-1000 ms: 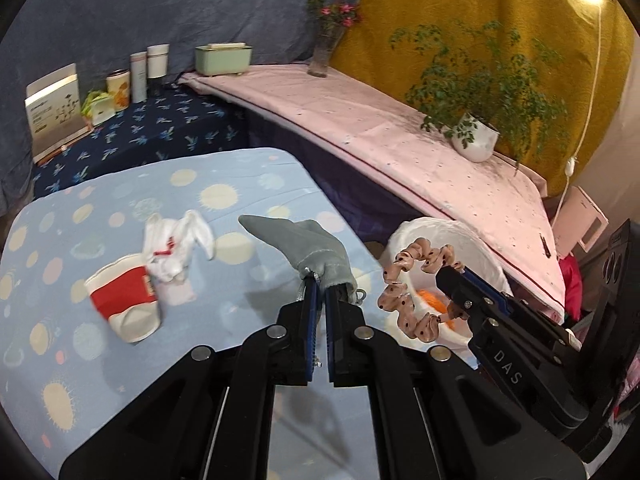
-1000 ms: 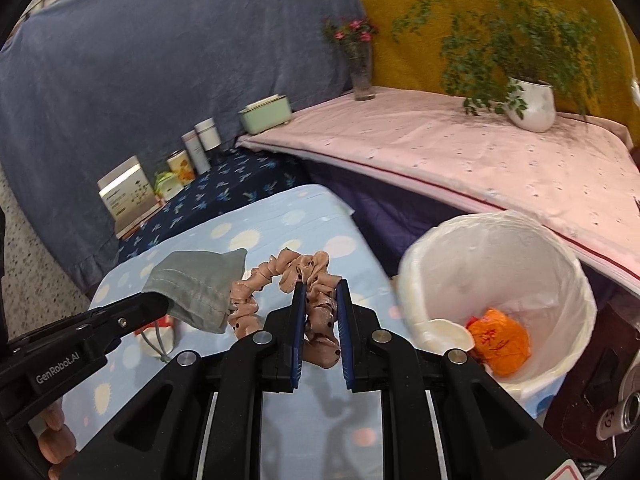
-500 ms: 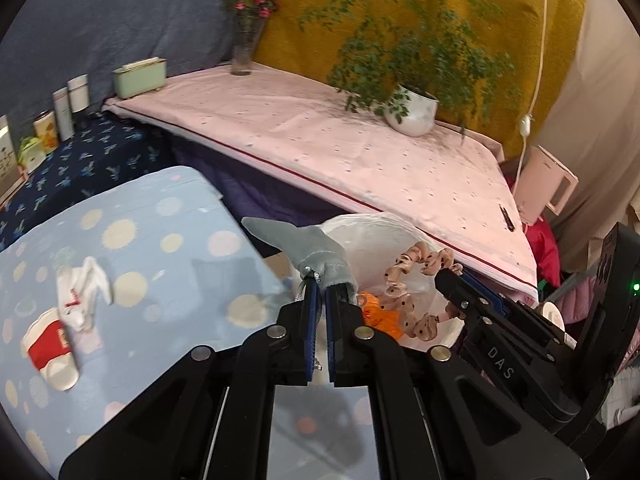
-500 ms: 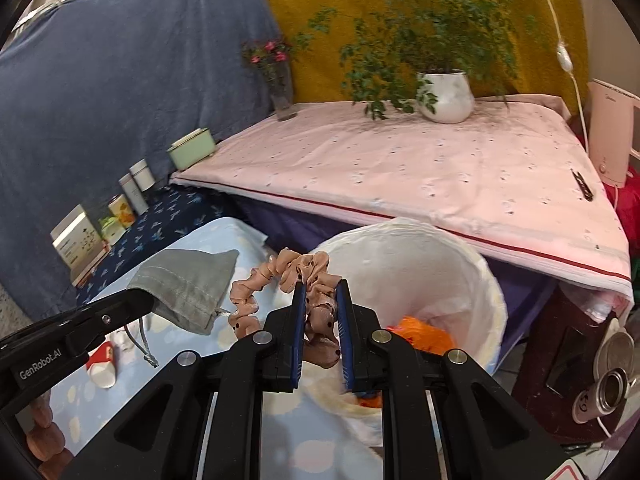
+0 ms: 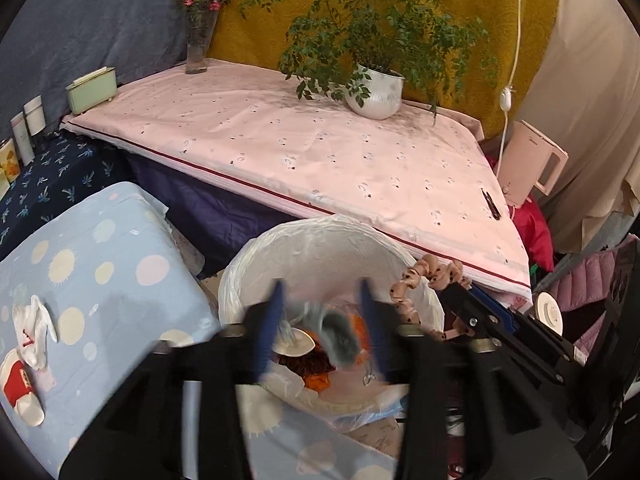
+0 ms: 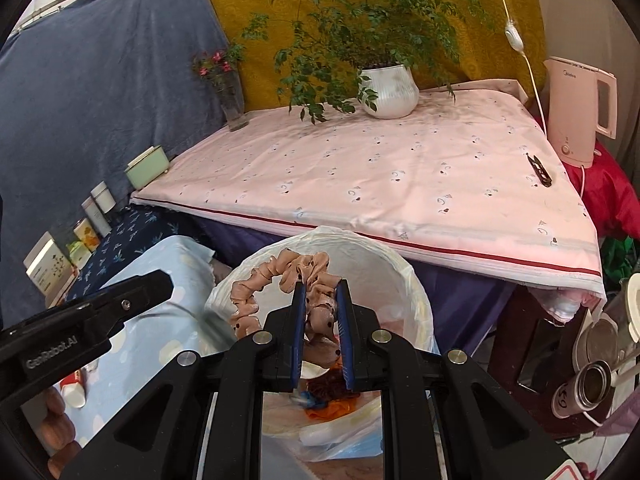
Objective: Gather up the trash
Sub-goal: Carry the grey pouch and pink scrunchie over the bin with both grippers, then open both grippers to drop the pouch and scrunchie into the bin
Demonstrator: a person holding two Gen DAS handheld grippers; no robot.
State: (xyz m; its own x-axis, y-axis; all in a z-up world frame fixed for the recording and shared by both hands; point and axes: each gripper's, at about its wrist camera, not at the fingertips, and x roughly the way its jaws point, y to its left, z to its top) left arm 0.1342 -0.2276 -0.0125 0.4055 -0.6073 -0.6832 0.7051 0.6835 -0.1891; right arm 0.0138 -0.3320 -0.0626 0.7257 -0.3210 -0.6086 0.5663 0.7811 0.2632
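Left gripper over lined bin, jaws opening, wide apart; grey pouch blurred between them, clear of pads, above bin's trash. Right gripper also over bin, jaws nearly closed, pinching pink scrunchie, loop arching above rim. Crushed cup and white wad on blue dotted table, left of bin.

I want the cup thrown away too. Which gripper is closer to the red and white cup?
Left. The left gripper is over the bin, beside the cup; the right gripper is farther off.
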